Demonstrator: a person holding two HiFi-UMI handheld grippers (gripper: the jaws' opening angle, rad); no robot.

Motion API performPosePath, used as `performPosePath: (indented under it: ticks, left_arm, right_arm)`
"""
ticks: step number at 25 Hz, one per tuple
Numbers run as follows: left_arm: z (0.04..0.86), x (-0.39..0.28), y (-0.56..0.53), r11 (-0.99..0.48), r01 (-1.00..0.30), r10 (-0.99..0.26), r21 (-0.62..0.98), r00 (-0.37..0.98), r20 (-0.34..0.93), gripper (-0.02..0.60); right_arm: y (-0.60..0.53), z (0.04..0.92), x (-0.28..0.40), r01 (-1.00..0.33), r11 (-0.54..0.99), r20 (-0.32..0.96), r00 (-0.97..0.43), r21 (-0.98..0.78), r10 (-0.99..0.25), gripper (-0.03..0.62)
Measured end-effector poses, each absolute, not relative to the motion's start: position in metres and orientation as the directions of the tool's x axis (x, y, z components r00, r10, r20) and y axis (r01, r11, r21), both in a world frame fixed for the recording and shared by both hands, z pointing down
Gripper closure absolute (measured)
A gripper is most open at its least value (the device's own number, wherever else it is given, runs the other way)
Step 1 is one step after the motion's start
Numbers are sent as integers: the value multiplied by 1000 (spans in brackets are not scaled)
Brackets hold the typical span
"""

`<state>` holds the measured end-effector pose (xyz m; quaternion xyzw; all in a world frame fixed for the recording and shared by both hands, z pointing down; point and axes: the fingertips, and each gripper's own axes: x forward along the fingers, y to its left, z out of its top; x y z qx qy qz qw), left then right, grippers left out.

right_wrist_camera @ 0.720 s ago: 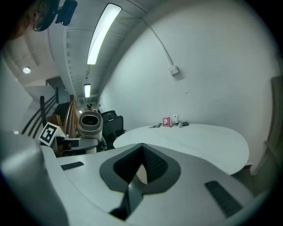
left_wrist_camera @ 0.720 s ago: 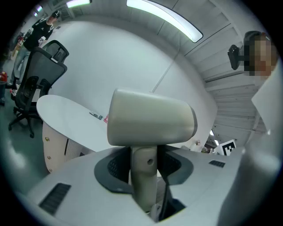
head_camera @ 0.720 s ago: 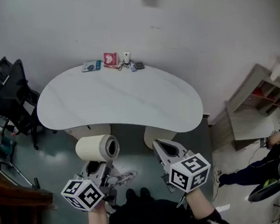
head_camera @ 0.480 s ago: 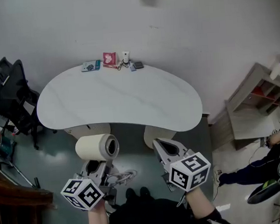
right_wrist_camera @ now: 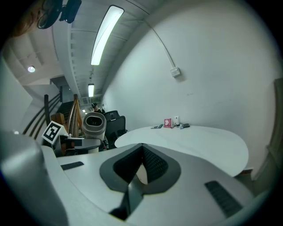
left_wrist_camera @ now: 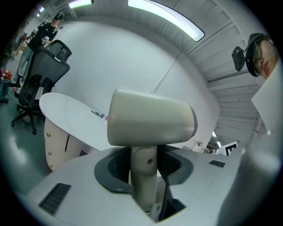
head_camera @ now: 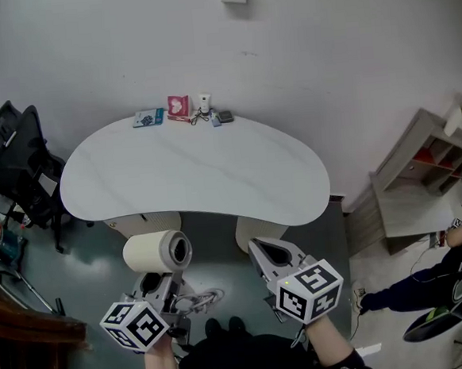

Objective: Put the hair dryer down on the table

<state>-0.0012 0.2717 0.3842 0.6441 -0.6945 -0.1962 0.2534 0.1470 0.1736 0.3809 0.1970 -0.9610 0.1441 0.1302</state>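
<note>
Hair dryer [left_wrist_camera: 150, 121], judged rigid and top-heavy, sits pinched at its handle by left gripper [left_wrist_camera: 143, 165]; right gripper [right_wrist_camera: 138, 172] closed, empty.

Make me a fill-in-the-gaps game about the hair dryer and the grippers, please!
1. The cream plastic hair dryer is gripped by its ____ in the left gripper.
2. The right gripper holds ____.
3. The small items on the white rounded table lie along its edge nearest the ____.
Missing words: handle; nothing; wall.
</note>
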Motion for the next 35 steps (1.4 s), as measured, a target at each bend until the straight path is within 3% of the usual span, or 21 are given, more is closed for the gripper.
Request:
performPosePath:
  ticks: [23,35]
  left_arm:
    - [365,-28,247,101,-772,-994,628,-107,28,421]
    - [355,-67,199,70,-768,-996,637,-88,3,421]
  right_arm:
    - [128,385,179,-498,833,315,-852,-243,-418,592]
    - [89,394,149,-529,810,347,-831,-254,-435,592]
